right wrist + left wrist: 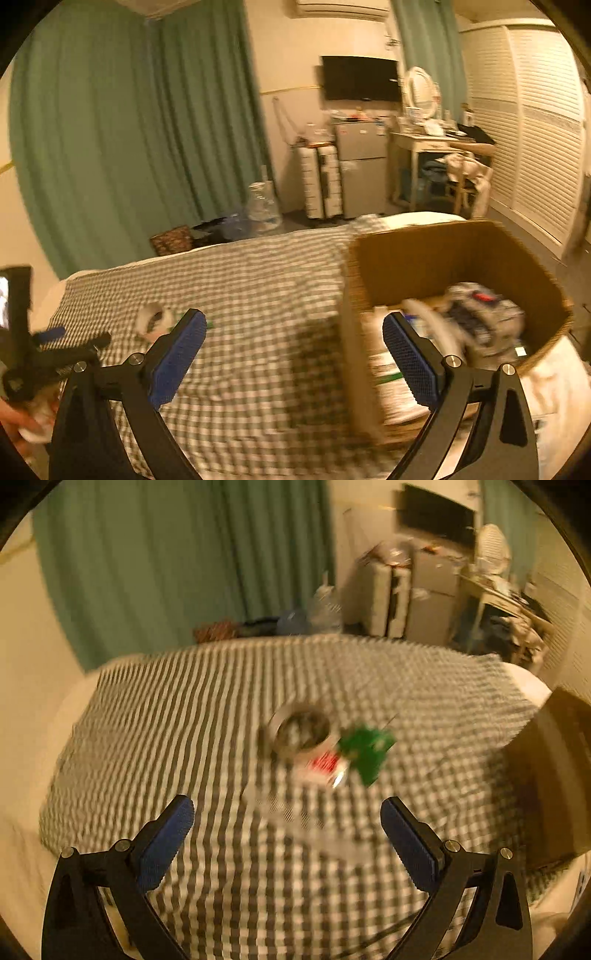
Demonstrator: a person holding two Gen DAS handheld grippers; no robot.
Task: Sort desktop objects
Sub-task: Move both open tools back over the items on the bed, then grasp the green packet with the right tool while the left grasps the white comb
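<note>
Surface: a bed covered with a green-and-white checked cloth, seen blurred in both wrist views.
Left gripper: jaws spread wide, nothing between the blue pads; it points down at the cloth.
Right gripper: jaws spread wide and empty, held over the cloth beside the box.
Tape roll: a pale ring lying flat on the cloth ahead of the left gripper; in the right wrist view it lies at the left.
Green item: touching the ring's right side; too blurred to name.
Red-and-white item: just below the ring, against the green item.
Cardboard box: open, at the bed's right edge, holding several packets and bags.
Hand: grips the left tool's handle.
</note>
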